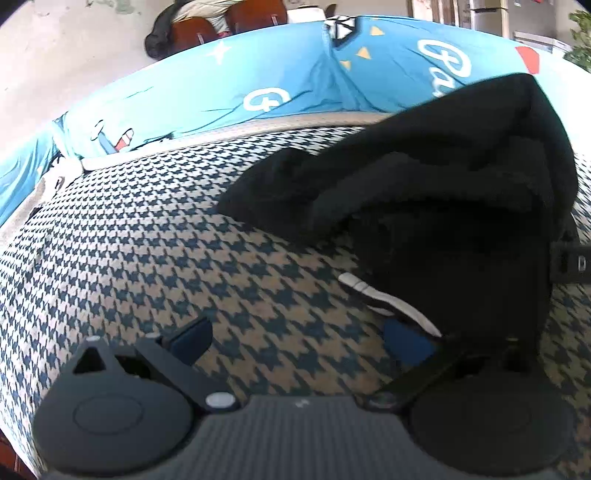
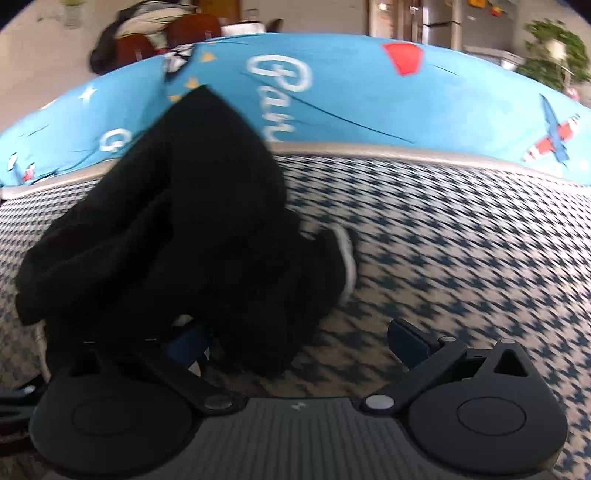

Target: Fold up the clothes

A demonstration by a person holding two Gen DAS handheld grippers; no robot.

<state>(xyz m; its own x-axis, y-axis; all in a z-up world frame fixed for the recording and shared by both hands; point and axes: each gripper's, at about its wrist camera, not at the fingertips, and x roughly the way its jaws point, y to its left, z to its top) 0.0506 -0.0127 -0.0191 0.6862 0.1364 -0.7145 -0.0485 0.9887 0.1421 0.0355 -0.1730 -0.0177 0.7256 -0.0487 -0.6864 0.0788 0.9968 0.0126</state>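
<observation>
Between both grippers, on houndstooth cloth: black garment crumpled, white trim showing. Right of left gripper, left of right gripper. Both jaws wide open, nothing clamped; inner fingertips buried under fabric edge. Equally near.

A houndstooth cloth in dark blue and beige covers the surface. Behind it lies a bright blue sheet printed with white script letters, stars and small planes. Further back stand brown chairs with clothing draped over them, and a green plant at the right.
</observation>
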